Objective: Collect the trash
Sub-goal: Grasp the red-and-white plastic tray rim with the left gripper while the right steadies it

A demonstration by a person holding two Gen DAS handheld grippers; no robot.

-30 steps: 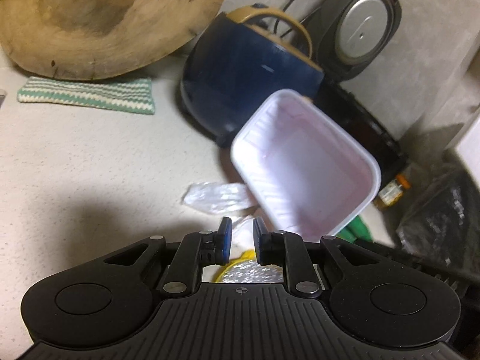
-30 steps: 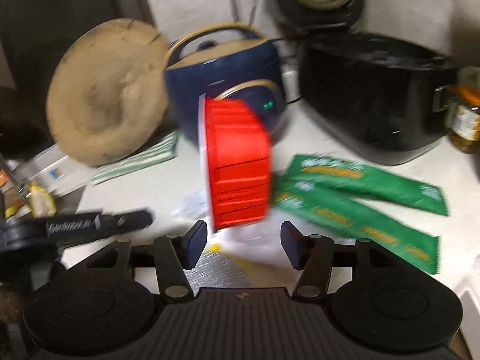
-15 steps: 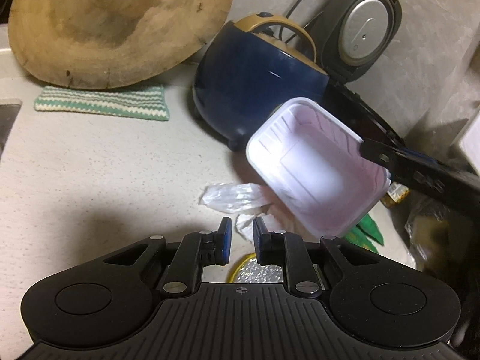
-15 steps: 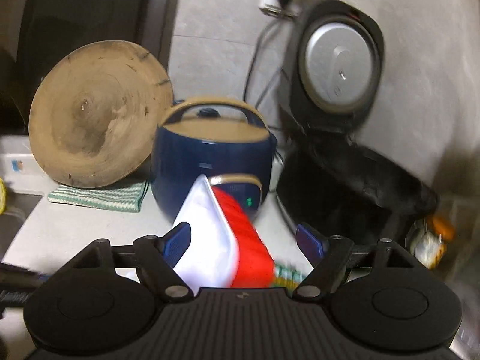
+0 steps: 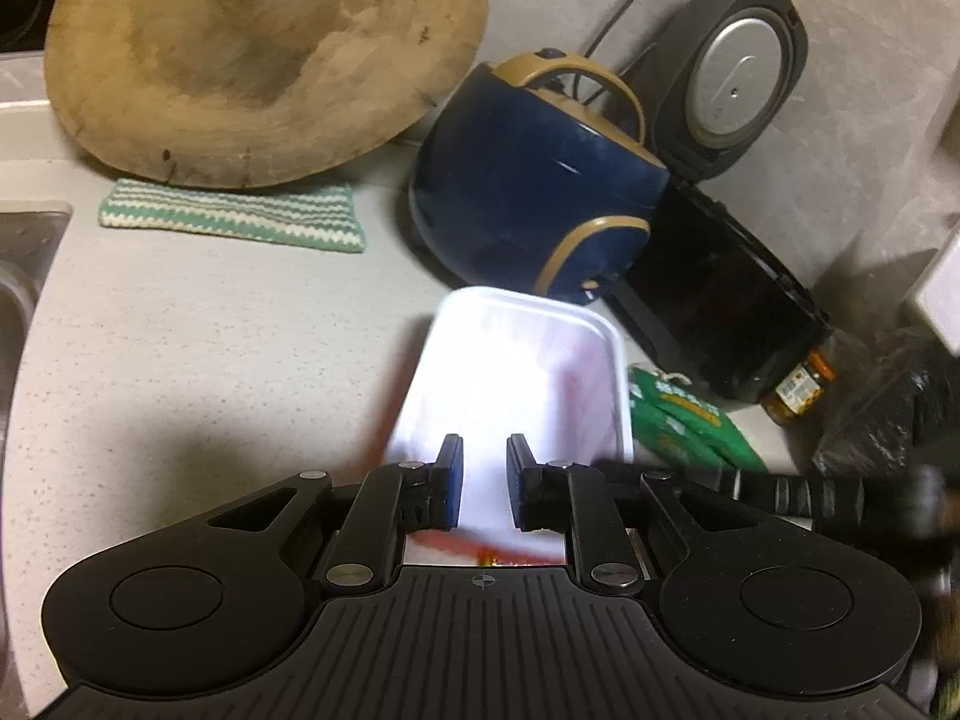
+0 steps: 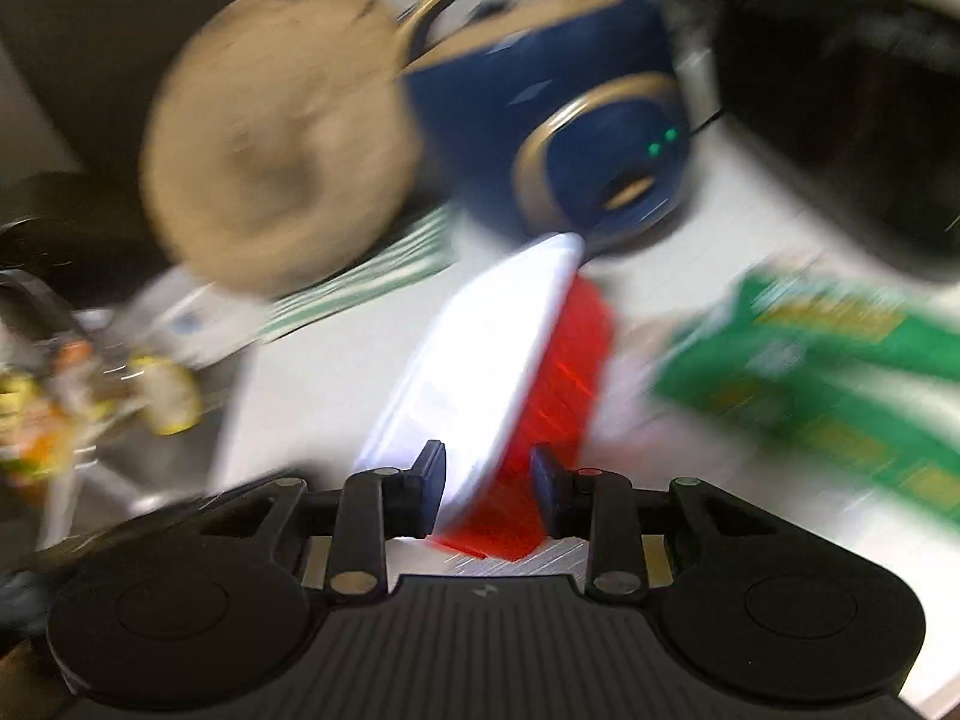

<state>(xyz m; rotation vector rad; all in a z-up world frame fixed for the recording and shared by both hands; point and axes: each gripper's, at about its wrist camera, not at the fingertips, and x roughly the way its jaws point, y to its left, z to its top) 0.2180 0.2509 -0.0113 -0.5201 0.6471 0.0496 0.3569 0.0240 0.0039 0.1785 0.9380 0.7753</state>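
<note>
Right gripper (image 6: pixel 487 483), jaws just closed, clamps the wall of a red plastic tray with white inside (image 6: pixel 480 378), tilted above the pale countertop (image 5: pixel 180 348); left gripper (image 5: pixel 483 483) narrowly parted, empty. Next, I judge, carrying it binward

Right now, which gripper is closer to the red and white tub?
Right. The right gripper has just closed its fingers around the tub. The left gripper sits just behind the tub's rim, fingers apart, holding nothing.
</note>
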